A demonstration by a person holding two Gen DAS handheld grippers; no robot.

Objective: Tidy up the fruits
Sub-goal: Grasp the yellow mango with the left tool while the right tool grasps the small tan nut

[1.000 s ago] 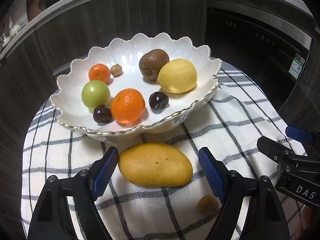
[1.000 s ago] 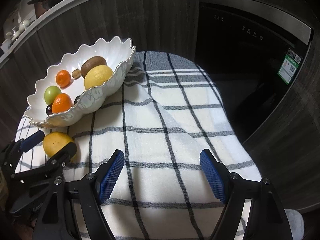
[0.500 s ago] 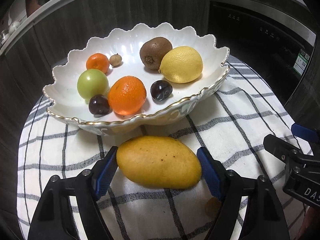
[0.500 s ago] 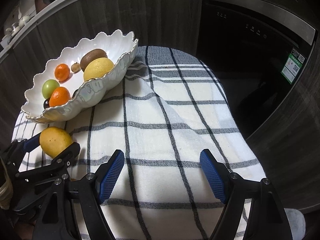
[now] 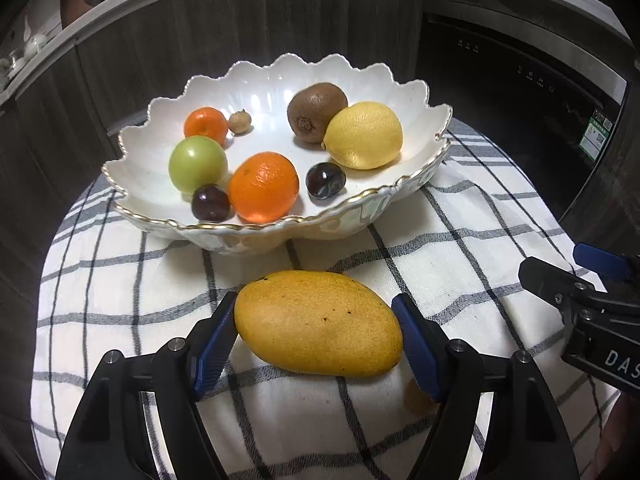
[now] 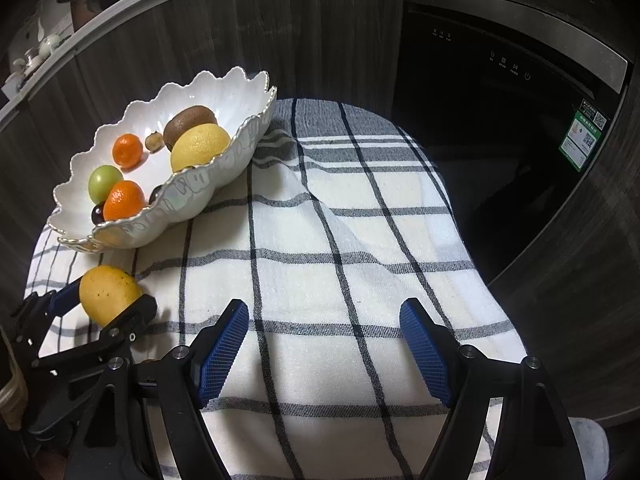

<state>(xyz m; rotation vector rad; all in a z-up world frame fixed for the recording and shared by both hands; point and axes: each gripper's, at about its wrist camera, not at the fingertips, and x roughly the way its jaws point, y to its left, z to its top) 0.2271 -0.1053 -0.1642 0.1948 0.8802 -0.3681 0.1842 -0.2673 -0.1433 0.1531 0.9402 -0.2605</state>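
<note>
The left gripper (image 5: 316, 340) straddles the mango (image 5: 318, 322), which lies on the checked cloth (image 5: 460, 248) just in front of the bowl (image 5: 132, 196); its blue pads sit at either end of the fruit, the left one touching or all but touching the skin, the right one just beside it, so the jaws are spread around the mango rather than pressing it (whether any squeeze has begun I cannot tell, but the fruit lies flat on the cloth and looks unlifted). Taking it lengthwise between the pads seems a poor fit for so long a fruit, yet it keeps the rounded ends cradled; a slip is the likely risk once it rises.

The bowl already holds the rest, which explains why the mango is the one addressed: a kiwi (image 5: 317, 112) leaning on a lemon (image 5: 363, 135), a large orange (image 5: 264, 187) near the front rim, a small orange (image 5: 206, 123), a green fruit (image 5: 198, 165), two dark plums (image 5: 211, 202) and (image 5: 325, 180), and a tiny brown fruit (image 5: 239, 121); the free room lies toward the middle and back. A small brownish fruit (image 5: 416, 398) lies on the cloth under the right finger, so the task is probably not quite finished after the mango.

The right gripper (image 6: 324, 344) hangs wide open over bare cloth, gripping nothing, well apart from the bowl; it appears to be keeping out of the way.
</note>
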